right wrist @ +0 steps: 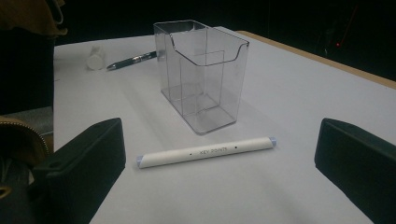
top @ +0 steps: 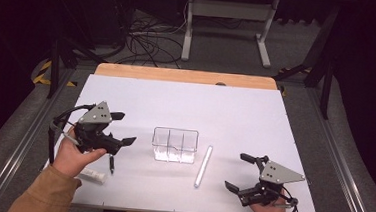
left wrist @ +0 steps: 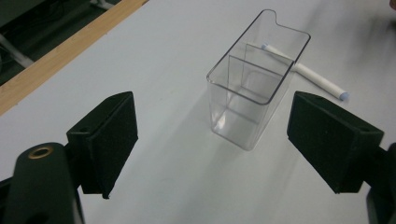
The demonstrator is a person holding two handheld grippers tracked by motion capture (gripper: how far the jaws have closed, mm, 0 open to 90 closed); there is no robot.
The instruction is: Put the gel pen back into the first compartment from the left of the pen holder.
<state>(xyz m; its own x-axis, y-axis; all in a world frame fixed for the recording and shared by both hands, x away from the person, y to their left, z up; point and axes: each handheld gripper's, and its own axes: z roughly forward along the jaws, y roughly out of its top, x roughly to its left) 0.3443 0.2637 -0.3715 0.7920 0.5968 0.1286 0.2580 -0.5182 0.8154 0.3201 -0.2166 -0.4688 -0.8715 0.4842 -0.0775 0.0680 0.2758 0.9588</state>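
Two grippers noted in high view: left gripper [top: 124, 128] jaws apart, empty, left of bin [top: 174, 145]; right gripper [top: 239, 171] likewise agape. Left gripper view: we see bin ahead between jaws, marker [left wrist: 304, 71] behind it. Right gripper view: marker before bin, pen [right wrist: 132, 60] beyond.

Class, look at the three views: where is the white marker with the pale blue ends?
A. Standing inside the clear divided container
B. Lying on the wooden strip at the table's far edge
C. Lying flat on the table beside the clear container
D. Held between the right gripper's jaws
C: the white marker lies flat on the white table, beside the clear container and apart from it, with no jaws on it.
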